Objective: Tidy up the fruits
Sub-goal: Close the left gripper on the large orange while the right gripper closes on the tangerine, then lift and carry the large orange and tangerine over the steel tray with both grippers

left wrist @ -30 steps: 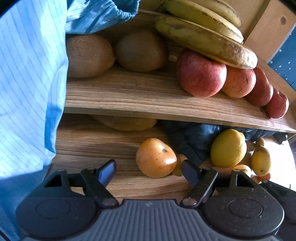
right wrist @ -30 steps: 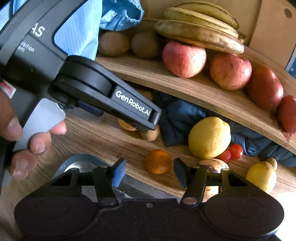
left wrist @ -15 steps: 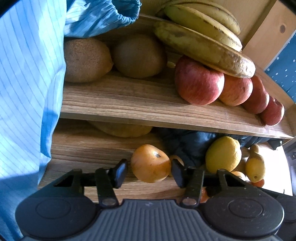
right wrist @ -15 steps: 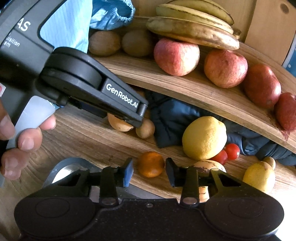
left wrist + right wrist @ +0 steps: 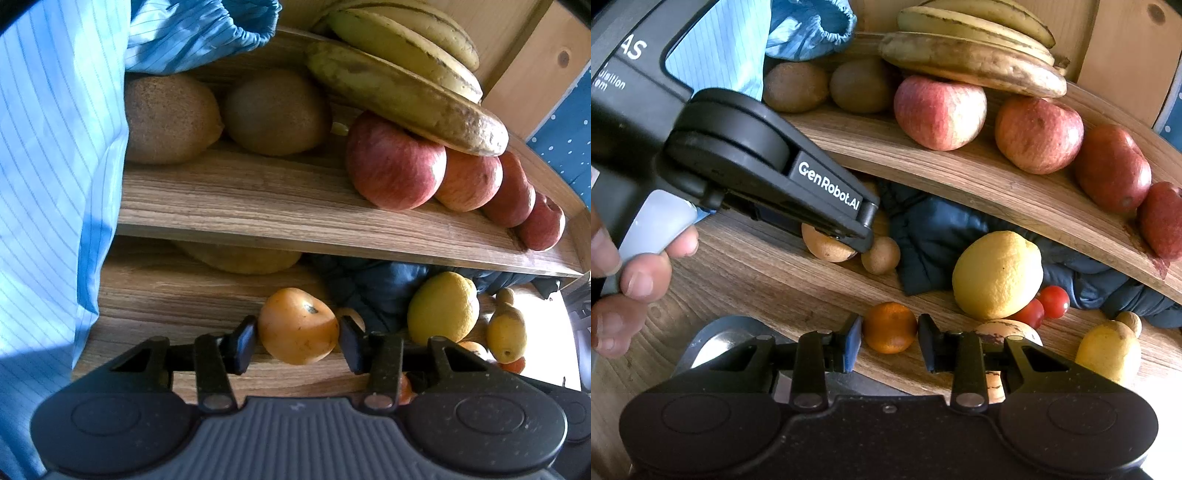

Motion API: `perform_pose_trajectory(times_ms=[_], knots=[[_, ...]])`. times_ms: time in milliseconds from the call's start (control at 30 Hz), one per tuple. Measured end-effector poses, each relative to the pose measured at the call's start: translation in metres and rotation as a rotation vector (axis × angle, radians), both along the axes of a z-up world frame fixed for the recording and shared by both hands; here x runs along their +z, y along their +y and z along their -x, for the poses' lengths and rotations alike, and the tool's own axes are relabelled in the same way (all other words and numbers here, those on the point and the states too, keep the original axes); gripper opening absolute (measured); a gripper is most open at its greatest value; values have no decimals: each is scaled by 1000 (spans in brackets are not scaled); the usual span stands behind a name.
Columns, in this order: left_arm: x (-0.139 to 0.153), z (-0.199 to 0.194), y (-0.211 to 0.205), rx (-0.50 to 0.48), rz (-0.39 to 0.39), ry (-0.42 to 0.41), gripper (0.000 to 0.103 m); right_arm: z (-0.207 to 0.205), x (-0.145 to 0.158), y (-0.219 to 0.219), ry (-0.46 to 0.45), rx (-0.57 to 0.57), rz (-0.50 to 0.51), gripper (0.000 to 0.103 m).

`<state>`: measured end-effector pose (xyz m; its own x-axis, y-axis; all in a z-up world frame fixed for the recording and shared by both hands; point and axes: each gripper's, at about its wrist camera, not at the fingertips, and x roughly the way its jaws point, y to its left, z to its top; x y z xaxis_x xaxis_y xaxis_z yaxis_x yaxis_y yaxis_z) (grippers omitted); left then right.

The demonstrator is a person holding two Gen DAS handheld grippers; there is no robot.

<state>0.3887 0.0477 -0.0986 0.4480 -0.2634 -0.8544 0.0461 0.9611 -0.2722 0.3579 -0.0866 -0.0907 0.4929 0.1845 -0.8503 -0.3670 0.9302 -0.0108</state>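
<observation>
Below the raised wooden shelf (image 5: 295, 206), the left tongs (image 5: 297, 341) pinch a round orange persimmon-like fruit (image 5: 297, 326) on the wooden counter (image 5: 166, 295). Right of it, also under that shelf, the right tongs (image 5: 889, 341) close around a small orange mandarin (image 5: 889, 326), pads just beside its skin; contact is unclear. A big yellow lemon (image 5: 997, 275) lies further right.
</observation>
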Motion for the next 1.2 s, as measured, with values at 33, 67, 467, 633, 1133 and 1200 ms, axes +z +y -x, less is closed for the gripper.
perform_pose_trajectory(times_ms=[33, 67, 467, 633, 1133, 1200], knots=[[0, 1, 0, 3, 1, 0, 51, 0, 0, 0, 0, 0, -1, 35], [0, 1, 0, 3, 1, 0, 51, 0, 0, 0, 0, -1, -3, 35], [11, 15, 0, 2, 5, -23, 51, 6, 7, -5, -18, 0, -30, 34], [17, 27, -2, 8, 2, -32, 51, 12, 14, -8, -33, 6, -38, 34], [26, 77, -4, 85, 2, -41, 51, 49, 35, -13, -58, 79, -77, 34], [26, 84, -5, 97, 0, -37, 51, 55, 36, -14, -53, 99, -84, 34]])
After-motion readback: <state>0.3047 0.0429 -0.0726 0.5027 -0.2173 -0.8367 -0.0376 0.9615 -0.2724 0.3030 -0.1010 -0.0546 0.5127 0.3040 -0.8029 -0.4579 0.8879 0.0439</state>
